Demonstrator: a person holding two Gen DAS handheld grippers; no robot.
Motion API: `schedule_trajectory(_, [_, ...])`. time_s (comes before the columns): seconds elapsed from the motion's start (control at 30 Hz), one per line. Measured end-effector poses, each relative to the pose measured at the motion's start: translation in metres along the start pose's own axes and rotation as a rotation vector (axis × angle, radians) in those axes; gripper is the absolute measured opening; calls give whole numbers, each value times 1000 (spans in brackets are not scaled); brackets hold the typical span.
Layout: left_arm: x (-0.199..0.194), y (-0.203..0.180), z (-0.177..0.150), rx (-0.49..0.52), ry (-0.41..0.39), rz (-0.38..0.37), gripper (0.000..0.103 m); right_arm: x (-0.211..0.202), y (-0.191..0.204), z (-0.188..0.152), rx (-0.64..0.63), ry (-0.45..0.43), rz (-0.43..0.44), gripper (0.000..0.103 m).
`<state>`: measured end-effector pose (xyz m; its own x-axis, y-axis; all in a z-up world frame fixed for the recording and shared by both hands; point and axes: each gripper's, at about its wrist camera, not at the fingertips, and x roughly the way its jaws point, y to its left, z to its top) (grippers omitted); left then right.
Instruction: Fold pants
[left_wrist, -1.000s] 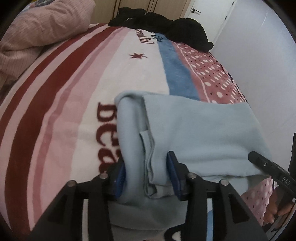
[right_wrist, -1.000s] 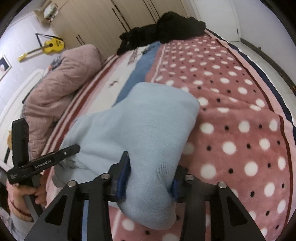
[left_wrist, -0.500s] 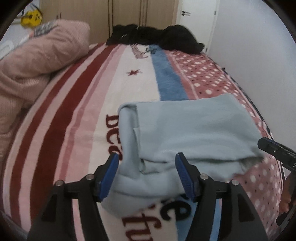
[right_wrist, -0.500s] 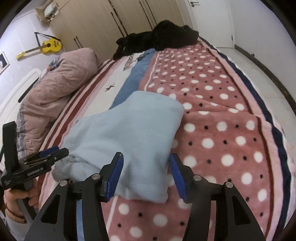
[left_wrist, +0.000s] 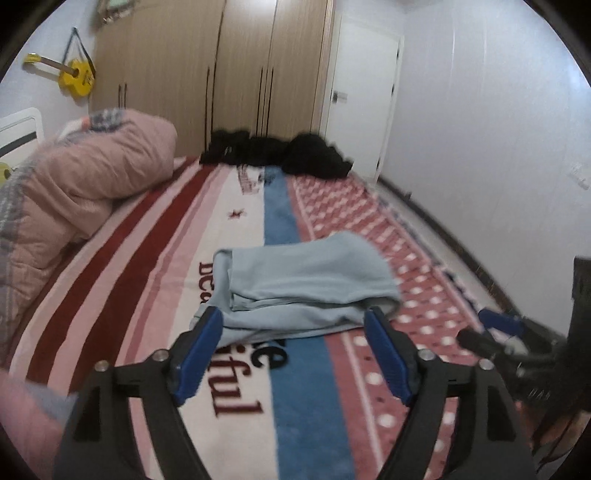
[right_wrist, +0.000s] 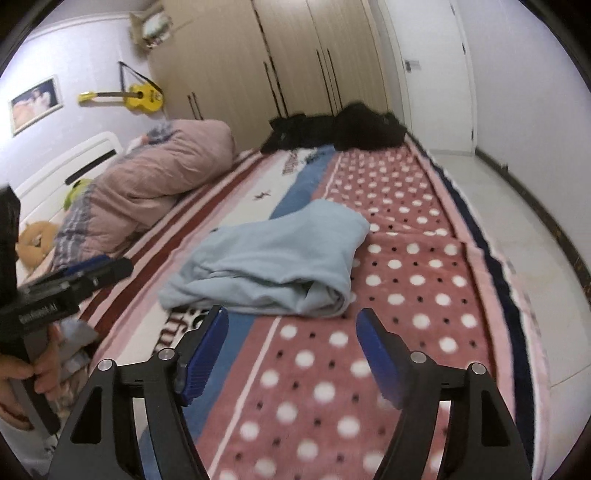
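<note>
I am seeing both the left gripper (left_wrist: 293, 349) and right gripper (right_wrist: 291, 350) released, just opening, empty; folded pants (left_wrist: 303, 284) lying just beyond, long axis left-right

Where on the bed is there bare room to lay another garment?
Free: the polka-dot strip between the folded pants and the bed's floor-side edge; the striped stretch between pants and pink duvet. Crowded: the far end under the black clothes, and the duvet side.

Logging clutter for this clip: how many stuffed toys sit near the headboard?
2, both by the headboard left of the pink duvet: a green one, and a tan one nearer the camera. Others may be hidden.
</note>
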<state>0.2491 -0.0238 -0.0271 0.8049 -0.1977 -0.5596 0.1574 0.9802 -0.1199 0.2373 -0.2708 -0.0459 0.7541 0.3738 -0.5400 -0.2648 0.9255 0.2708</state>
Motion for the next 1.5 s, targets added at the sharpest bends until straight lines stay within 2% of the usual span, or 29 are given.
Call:
schedule_trajectory(0.1, [-49,-4,-14,-38,-93,-24,87,-45,16,-19,-20,-70,-7,76])
schedule_trajectory(0.2, [-93,-5,-33,-66,-158,-18,92,-89,33,-39,-32,-131,-43,79])
schedule_trajectory(0.3, [-132,-12,-51,-34,-200,6,94,-130,52,-57,-88,-202,-93,85])
schedule_trajectory(0.37, [-151,-17,-62,-12,-224,39,97,-158,67,-68,-129,-262,-124,92])
schedule_trajectory(0.4, [-157,-19,-66,-9,-231,46,102,-168,73,-73,-138,-284,-129,93])
schedule_trajectory(0.5, [-176,-26,-81,11,-249,31,102,-196,92,-86,-165,-326,-123,94])
schedule_trajectory(0.57, [-184,-30,-86,26,-260,33,102,-209,104,-93,-191,-349,-136,100])
schedule_trajectory(0.7, [-195,-34,-95,38,-271,65,102,-227,119,-101,-224,-388,-153,100])
schedule_trajectory(0.9, [-204,-38,-103,41,-281,60,102,-247,125,-101,-208,-429,-155,100])
schedule_trajectory(1.5, [-225,-42,-108,65,-325,81,102,-260,125,-104,-192,-438,-173,100])
